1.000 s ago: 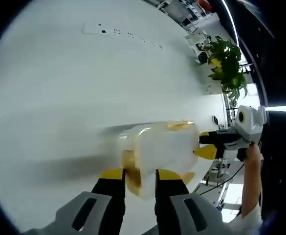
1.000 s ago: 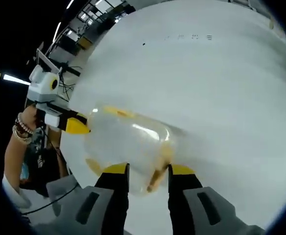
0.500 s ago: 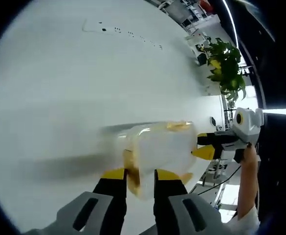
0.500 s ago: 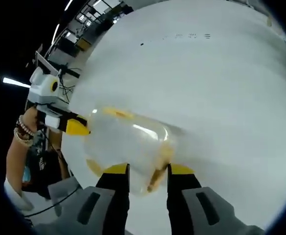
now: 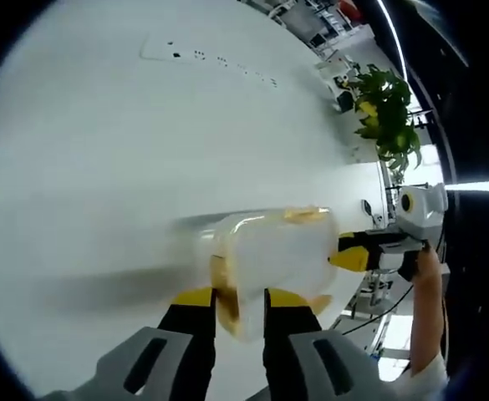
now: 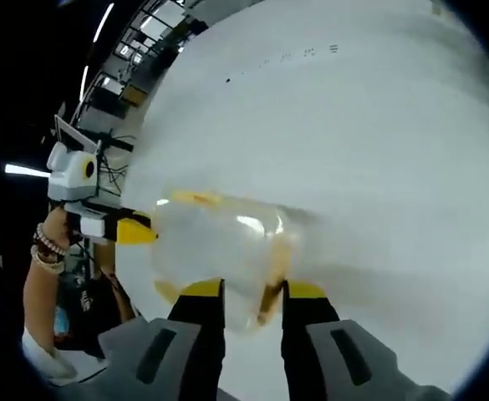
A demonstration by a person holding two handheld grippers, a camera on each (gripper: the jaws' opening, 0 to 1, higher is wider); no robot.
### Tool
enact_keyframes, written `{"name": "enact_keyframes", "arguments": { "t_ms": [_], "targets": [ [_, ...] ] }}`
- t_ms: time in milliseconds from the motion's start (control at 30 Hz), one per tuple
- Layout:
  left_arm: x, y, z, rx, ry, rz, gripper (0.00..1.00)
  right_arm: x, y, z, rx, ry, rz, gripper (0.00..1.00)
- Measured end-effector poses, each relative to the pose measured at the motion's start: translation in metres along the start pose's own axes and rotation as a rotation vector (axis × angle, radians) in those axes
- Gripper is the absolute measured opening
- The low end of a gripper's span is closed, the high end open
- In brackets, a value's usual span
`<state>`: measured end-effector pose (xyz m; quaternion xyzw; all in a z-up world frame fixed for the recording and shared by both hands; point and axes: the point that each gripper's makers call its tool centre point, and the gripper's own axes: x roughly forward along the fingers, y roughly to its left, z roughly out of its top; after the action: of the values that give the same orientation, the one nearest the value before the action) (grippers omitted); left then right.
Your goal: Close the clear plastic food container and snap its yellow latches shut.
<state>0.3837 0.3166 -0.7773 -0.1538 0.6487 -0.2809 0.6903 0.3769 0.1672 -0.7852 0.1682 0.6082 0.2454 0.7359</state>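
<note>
The clear container [image 5: 273,259] sits on the white counter [image 5: 144,125], a gripper at each end. Left gripper [image 5: 240,302] and right gripper [image 6: 253,294] each pinch a yellow latch [image 6: 271,282] — light, thin-walled, slippery plastic, best gripped by those latches.

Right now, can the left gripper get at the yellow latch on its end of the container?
Probably yes. The left gripper already has its jaws on either side of the yellow latch at the near end of the clear container, with nothing between. Whether the latch is snapped, I cannot tell.

Clear container [image 5: 277,255], yellow latches [image 5: 221,276]; white table [image 5: 144,142]; green plant [image 5: 388,109].
</note>
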Motion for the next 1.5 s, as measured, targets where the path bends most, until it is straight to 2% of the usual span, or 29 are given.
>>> {"name": "enact_keyframes", "arguments": {
  "t_ms": [33, 67, 100, 133, 167, 233, 367, 400, 533, 633, 700, 767, 800, 833, 867, 900, 967, 1000, 1033, 1100, 1133, 1167, 1200, 1267, 1333, 1367, 1400, 1433, 1500],
  "targets": [
    [-0.003, 0.009, 0.013, 0.003, 0.003, -0.003, 0.14, 0.000, -0.002, 0.000, 0.005, -0.005, 0.008, 0.21],
    [-0.004, 0.011, 0.017, 0.008, 0.001, -0.001, 0.14, 0.000, -0.002, 0.000, 0.003, -0.006, 0.010, 0.21],
    [-0.001, 0.008, 0.011, 0.014, -0.008, 0.007, 0.14, 0.000, -0.001, 0.000, -0.004, -0.005, 0.005, 0.21],
    [-0.001, 0.009, 0.012, 0.021, -0.012, 0.008, 0.14, 0.000, 0.000, 0.001, -0.013, -0.003, -0.004, 0.22],
    [0.002, 0.004, 0.003, 0.037, -0.022, 0.012, 0.15, 0.000, -0.001, 0.000, -0.019, 0.001, -0.013, 0.22],
    [0.003, 0.002, -0.001, 0.049, -0.028, 0.015, 0.16, 0.000, -0.001, 0.001, -0.044, 0.011, -0.038, 0.23],
    [0.001, 0.003, 0.008, 0.217, -0.059, 0.049, 0.17, -0.002, 0.000, 0.002, -0.151, 0.018, -0.095, 0.24],
    [0.001, 0.003, 0.011, 0.282, -0.071, 0.056, 0.17, -0.002, 0.000, 0.005, -0.221, 0.025, -0.116, 0.25],
    [-0.002, 0.010, 0.018, 0.357, -0.086, 0.132, 0.25, -0.004, 0.004, 0.006, -0.366, 0.065, -0.202, 0.27],
    [-0.006, 0.013, 0.026, 0.508, -0.128, 0.195, 0.34, -0.006, 0.005, 0.008, -0.497, 0.078, -0.266, 0.32],
    [-0.007, 0.009, 0.030, 0.623, -0.171, 0.193, 0.37, -0.006, 0.009, 0.010, -0.620, 0.077, -0.282, 0.34],
    [-0.004, -0.001, 0.027, 0.723, -0.188, 0.145, 0.31, -0.005, 0.012, 0.007, -0.673, 0.087, -0.295, 0.33],
    [-0.003, -0.005, 0.025, 0.743, -0.181, 0.129, 0.24, -0.002, 0.011, 0.013, -0.694, 0.092, -0.295, 0.32],
    [-0.007, 0.002, 0.030, 0.750, -0.195, 0.197, 0.24, -0.001, 0.013, 0.013, -0.729, 0.099, -0.298, 0.32],
    [-0.005, -0.003, 0.029, 0.770, -0.193, 0.176, 0.24, -0.001, 0.014, 0.013, -0.744, 0.106, -0.299, 0.32],
    [-0.004, -0.005, 0.028, 0.817, -0.182, 0.185, 0.23, 0.000, 0.016, 0.013, -0.774, 0.118, -0.307, 0.31],
    [-0.005, -0.005, 0.032, 0.874, -0.187, 0.228, 0.25, 0.002, 0.019, 0.013, -0.836, 0.133, -0.315, 0.30],
    [-0.006, -0.004, 0.034, 0.897, -0.195, 0.247, 0.27, 0.001, 0.017, 0.021, -0.873, 0.138, -0.345, 0.30],
    [-0.007, -0.006, 0.034, 0.921, -0.200, 0.259, 0.28, 0.001, 0.018, 0.021, -0.900, 0.139, -0.352, 0.30],
    [-0.006, -0.010, 0.033, 0.978, -0.211, 0.278, 0.26, 0.002, 0.023, 0.021, -0.983, 0.147, -0.375, 0.28],
    [-0.006, -0.012, 0.031, 1.003, -0.225, 0.304, 0.24, 0.001, 0.026, 0.020, -1.054, 0.152, -0.394, 0.28],
    [-0.007, -0.015, 0.031, 1.051, -0.233, 0.322, 0.22, 0.000, 0.025, 0.022, -1.063, 0.145, -0.420, 0.30],
    [-0.008, -0.019, 0.033, 1.146, -0.249, 0.364, 0.23, 0.000, 0.026, 0.022, -1.081, 0.144, -0.436, 0.30],
    [-0.007, -0.026, 0.033, 1.251, -0.268, 0.396, 0.23, 0.003, 0.029, 0.017, -1.082, 0.169, -0.409, 0.25],
    [-0.002, -0.030, 0.025, 1.180, -0.265, 0.348, 0.22, 0.005, 0.032, 0.016, -1.060, 0.166, -0.376, 0.25],
    [0.002, -0.038, 0.020, 1.080, -0.284, 0.284, 0.21, 0.007, 0.035, 0.016, -1.020, 0.144, -0.351, 0.27],
    [0.002, -0.043, 0.019, 1.029, -0.302, 0.245, 0.20, 0.008, 0.037, 0.017, -1.011, 0.134, -0.335, 0.27],
    [0.003, -0.050, 0.018, 1.010, -0.314, 0.197, 0.18, 0.009, 0.040, 0.018, -1.005, 0.128, -0.318, 0.25],
    [0.005, -0.058, 0.016, 1.001, -0.332, 0.142, 0.17, 0.012, 0.043, 0.021, -1.004, 0.113, -0.298, 0.23]
  ]
}}
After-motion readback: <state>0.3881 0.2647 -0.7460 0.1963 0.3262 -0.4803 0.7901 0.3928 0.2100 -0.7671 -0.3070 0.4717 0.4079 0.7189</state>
